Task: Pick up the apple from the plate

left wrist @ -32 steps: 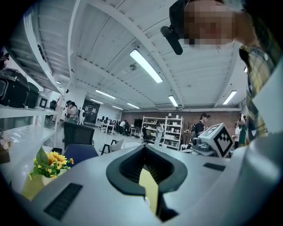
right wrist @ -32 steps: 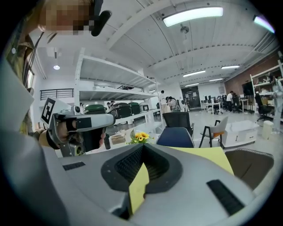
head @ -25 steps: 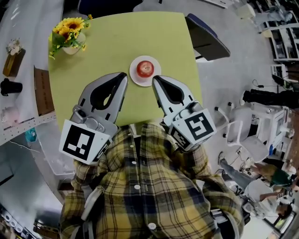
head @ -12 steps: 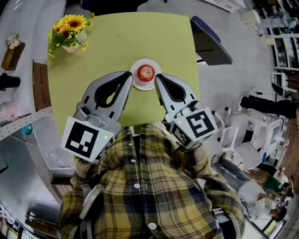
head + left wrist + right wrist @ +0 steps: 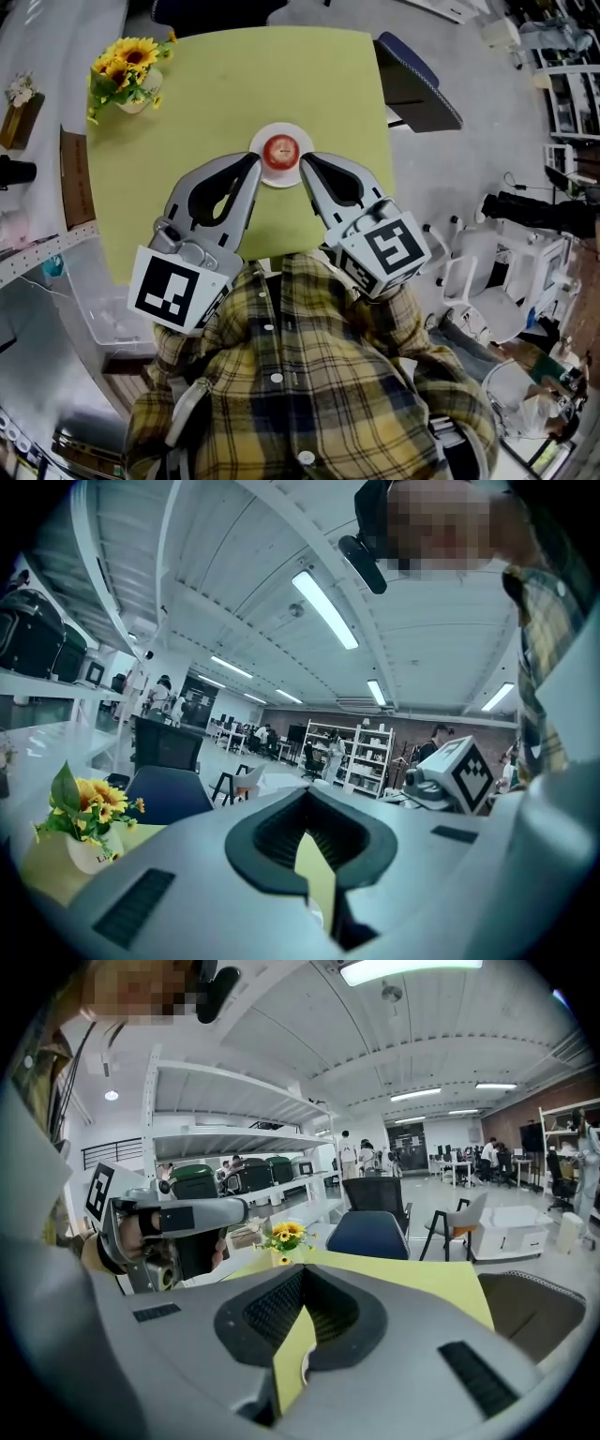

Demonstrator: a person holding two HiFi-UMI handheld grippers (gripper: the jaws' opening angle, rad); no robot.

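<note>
Head view, looking steeply down: a square yellow-green desk (image 5: 234, 84) fills the upper middle. Near its centre sits a small white plate (image 5: 261, 142) with a red apple (image 5: 281, 150) resting on it. A person in a yellow plaid shirt (image 5: 300, 375) holds two grey tools out over the near half of the desk. The left hand-held gripper (image 5: 251, 161) points at the plate's left edge, and the right hand-held gripper (image 5: 305, 159) points at its right edge. The plate and apple lie between the two tips, and neither tip touches the apple. A vase of sunflowers (image 5: 127, 70) stands at the desk's far left corner. A dark blue chair (image 5: 412, 80) is beside the desk's right edge.

Left gripper view: the two grey jaws meet at their tips, with nothing between them. Only a sliver of yellow desk shows through the diamond-shaped gap behind the tips. The sunflowers (image 5: 89, 803) are low on the left, and the other tool's marker cube (image 5: 459, 771) is on the right. A large, brightly lit workshop stretches behind.

Right gripper view: the jaws are likewise together at the tips and hold nothing, with yellow desk showing through the gap. The desk top (image 5: 422, 1279) extends ahead, with the sunflowers (image 5: 286, 1234) at its far side and a blue chair (image 5: 370, 1232) beyond. The apple is not visible here.
</note>
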